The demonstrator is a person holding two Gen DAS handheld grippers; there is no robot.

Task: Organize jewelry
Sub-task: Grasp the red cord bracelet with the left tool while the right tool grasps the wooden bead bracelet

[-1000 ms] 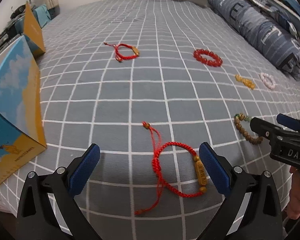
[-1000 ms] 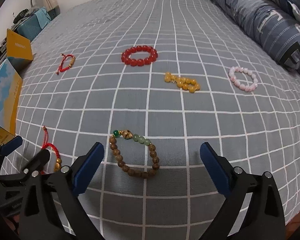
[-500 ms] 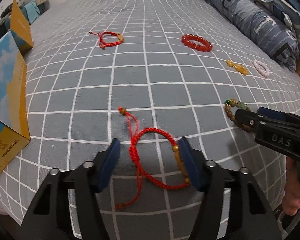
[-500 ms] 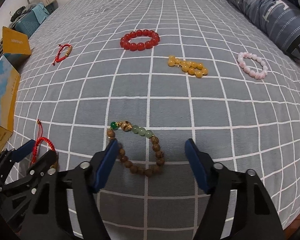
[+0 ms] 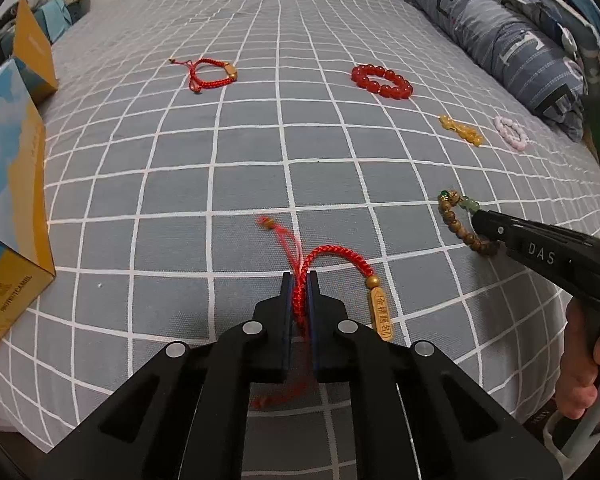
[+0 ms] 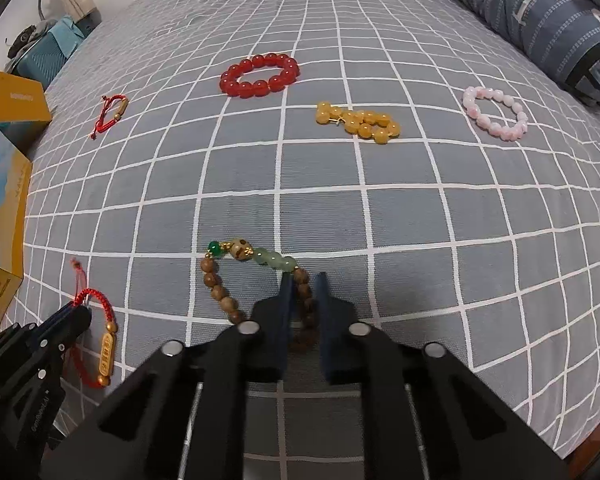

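We have both grippers down on the checked bedspread [image 5: 260,152]. Our left gripper [image 5: 299,280] is clamped on the red cord bracelet [image 5: 340,256], its loop arcing toward two o'clock; our right gripper [image 6: 302,280] pinches the wooden bead bracelet [image 6: 220,292], looping toward ten o'clock.

A bed [image 6: 380,208] covered in grey cloth with a white grid carries all the jewelry. Lying on it: a red cord bracelet [image 5: 332,264] with a gold tag at the near edge, a wooden bead bracelet [image 6: 220,292] beside it, a second red cord bracelet [image 6: 110,114] far left, a red bead bracelet [image 6: 260,74], a yellow bead bracelet [image 6: 360,122], a pink bead bracelet [image 6: 496,118]. A blue patterned quilt [image 6: 548,20] lies along the right edge.
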